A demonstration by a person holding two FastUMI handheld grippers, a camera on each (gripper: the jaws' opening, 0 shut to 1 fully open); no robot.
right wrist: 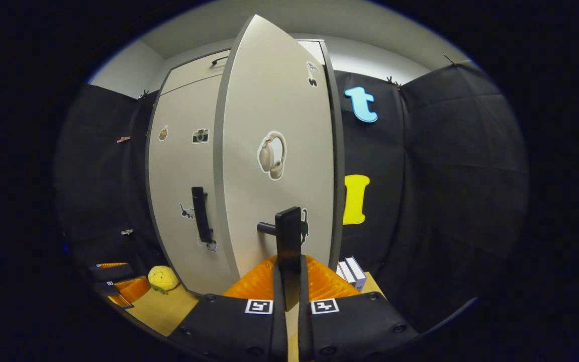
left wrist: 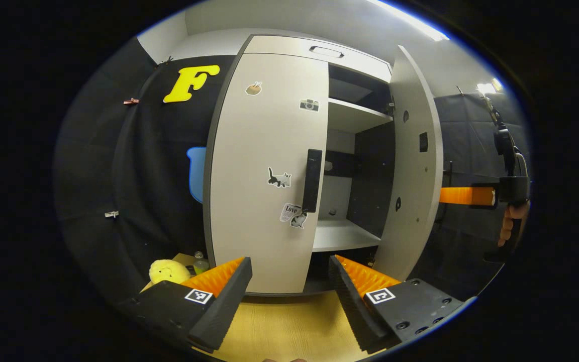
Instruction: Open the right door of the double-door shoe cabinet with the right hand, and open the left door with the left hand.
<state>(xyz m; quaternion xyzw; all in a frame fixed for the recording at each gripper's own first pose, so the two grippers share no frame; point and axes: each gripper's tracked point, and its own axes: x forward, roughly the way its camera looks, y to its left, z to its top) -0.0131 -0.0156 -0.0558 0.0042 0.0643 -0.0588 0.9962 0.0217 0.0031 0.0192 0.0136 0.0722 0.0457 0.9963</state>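
Note:
The shoe cabinet's left door [left wrist: 269, 166] is closed, with a black vertical handle [left wrist: 312, 180] on its right edge. My left gripper [left wrist: 289, 274] is open, low in front of that door and apart from the handle. The right door [left wrist: 412, 166] stands swung out, showing the shelves [left wrist: 345, 234] inside. In the right gripper view, the right door [right wrist: 279, 166] faces me and my right gripper [right wrist: 288, 281] is shut on its black handle [right wrist: 288, 236]. In the left gripper view, the right gripper [left wrist: 470, 195] and the hand [left wrist: 513, 221] holding it reach behind the open door's edge.
The cabinet stands on a wooden table [left wrist: 289, 327]. A yellow plush toy [left wrist: 169, 271] and a small bottle [left wrist: 199, 261] sit at the cabinet's left foot. White boxes [right wrist: 350, 271] lie by its right foot. Black cloth walls close in both sides.

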